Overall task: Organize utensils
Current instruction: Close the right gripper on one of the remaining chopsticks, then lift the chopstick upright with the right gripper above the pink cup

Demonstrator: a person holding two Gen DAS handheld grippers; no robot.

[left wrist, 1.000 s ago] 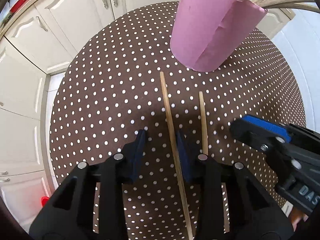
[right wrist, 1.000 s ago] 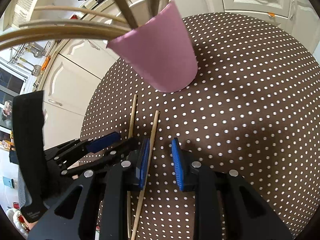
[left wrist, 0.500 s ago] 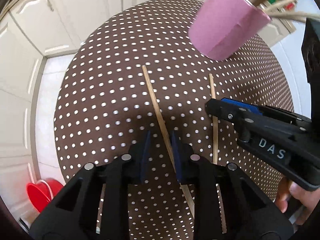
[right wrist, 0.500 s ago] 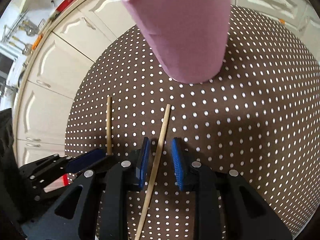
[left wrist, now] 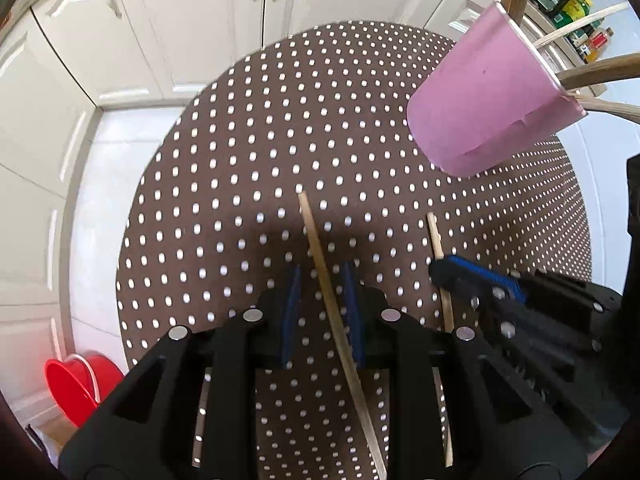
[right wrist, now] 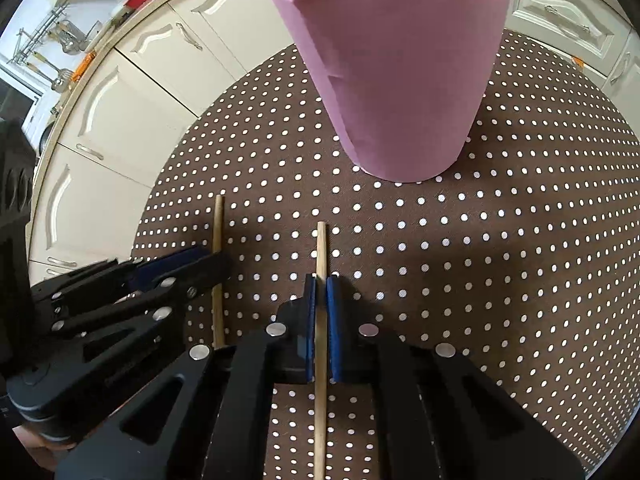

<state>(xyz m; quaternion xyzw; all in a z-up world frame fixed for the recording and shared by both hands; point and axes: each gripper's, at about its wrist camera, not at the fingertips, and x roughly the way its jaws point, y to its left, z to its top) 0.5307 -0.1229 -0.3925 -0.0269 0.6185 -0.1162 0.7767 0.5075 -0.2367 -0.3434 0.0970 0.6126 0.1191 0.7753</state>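
The right hand-held gripper (right wrist: 321, 284) is clenched on a thin wooden stick (right wrist: 320, 248), its blue pads pressed to both sides of it while the stick lies flat on the brown polka-dot counter (right wrist: 520, 260), tip toward the pink cup (right wrist: 396, 80). The left hand-held gripper (left wrist: 322, 280) is only narrowly parted and straddles the second wooden stick (left wrist: 316, 240); a gap shows on the left of that stick, and whether the right pad touches it I cannot tell, so it is not grasped. The two sticks lie side by side, near but apart, toward the near edge of the counter, and each hand-held gripper sits just beside the other with little room between. The pink cup stands upright farther in, toward the far edge, with several wooden utensil handles (left wrist: 600, 72) sticking out of it. Cream cabinet doors (left wrist: 200, 20) surround the counter, and a red bucket (left wrist: 76, 384) sits on the floor beyond the counter's left edge.
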